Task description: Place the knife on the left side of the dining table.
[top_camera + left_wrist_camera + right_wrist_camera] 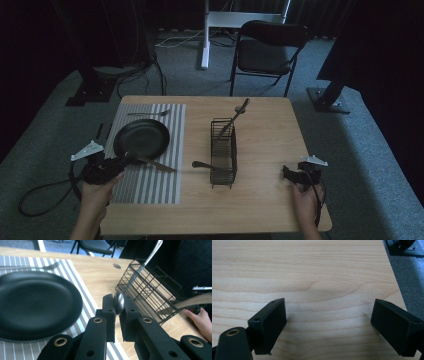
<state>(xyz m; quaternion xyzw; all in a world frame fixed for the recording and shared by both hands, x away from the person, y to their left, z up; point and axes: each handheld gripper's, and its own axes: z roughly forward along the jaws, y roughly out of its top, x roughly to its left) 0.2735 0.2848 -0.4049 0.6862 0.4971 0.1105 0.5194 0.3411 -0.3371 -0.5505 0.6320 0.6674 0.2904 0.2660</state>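
At the left, near edge of the wooden table [260, 145], the left gripper [120, 161] is held by the person's left hand [95, 192], with its jaws clamped on the rounded end of a metal knife [156, 164]. In the left gripper view that rounded handle end [119, 302] is seen pinched between the two black jaws. The knife is laid out to the right over a striped placemat [150, 175]. Just beyond it, a black plate [141, 138] is set on the mat, and a fork [148, 113] is laid at the mat's far edge. Near the table's middle a black wire basket [223, 150] is stood, with one utensil [235, 116] leaned up out of its far end and another handle [202, 164] projected from its left side. At the right, near edge, the right gripper [289, 173] is held low over bare wood, its jaws spread wide apart with nothing between them.
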